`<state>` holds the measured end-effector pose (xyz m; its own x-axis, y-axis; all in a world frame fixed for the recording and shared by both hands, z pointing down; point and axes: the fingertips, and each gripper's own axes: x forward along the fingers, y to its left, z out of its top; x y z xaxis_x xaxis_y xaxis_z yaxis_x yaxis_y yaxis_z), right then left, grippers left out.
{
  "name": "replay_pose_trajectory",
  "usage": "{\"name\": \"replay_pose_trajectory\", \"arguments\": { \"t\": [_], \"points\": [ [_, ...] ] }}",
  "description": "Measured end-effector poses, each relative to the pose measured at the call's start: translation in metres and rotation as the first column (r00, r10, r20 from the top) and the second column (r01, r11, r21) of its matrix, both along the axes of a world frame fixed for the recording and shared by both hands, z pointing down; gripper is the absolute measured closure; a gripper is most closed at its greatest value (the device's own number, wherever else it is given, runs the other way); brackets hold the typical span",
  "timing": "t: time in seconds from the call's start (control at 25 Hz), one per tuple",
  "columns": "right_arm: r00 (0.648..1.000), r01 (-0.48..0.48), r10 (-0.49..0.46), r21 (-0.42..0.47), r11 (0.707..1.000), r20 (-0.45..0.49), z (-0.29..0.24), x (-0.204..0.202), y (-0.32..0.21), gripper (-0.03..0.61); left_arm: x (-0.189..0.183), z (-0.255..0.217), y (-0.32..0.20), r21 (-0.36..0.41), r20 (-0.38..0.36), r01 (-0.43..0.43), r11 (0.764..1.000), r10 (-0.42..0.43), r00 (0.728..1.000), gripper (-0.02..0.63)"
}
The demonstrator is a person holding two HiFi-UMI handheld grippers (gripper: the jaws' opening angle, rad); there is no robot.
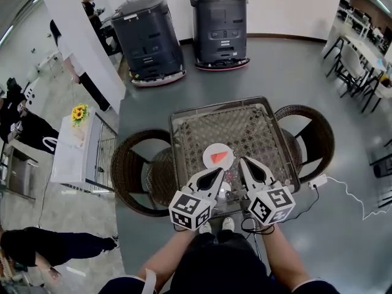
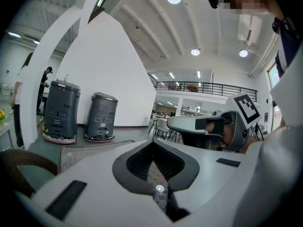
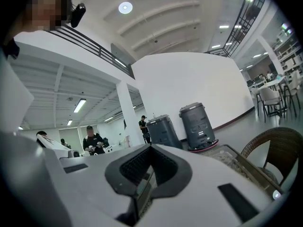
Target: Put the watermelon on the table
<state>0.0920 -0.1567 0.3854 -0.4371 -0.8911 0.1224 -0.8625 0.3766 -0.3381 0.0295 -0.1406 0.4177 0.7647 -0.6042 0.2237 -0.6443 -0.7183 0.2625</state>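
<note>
Watermelon sits on a white plate on the table. We hold the left gripper and right gripper near the plate, both closed with nothing between their jaws.

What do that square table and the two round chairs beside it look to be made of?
Table: a woven wicker or rattan-style top, matt brown, in a dark frame that looks like metal; the criss-cross weave shows. Chairs: the same dark brown weave. Whether it is natural or synthetic I cannot tell.
</note>
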Motion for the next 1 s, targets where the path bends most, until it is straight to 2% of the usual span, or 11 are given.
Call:
{"name": "replay_pose_trajectory", "arguments": {
  "t": [1.0],
  "points": [
    [1.000, -0.005, 0.005, 0.027, 1.000, -0.007, -0.009, 0.010, -0.001, 0.575, 0.010, -0.013, -0.004, 0.014, -0.016, -0.007, 1.000, 0.007, 1.000, 0.609]
  ]
}}
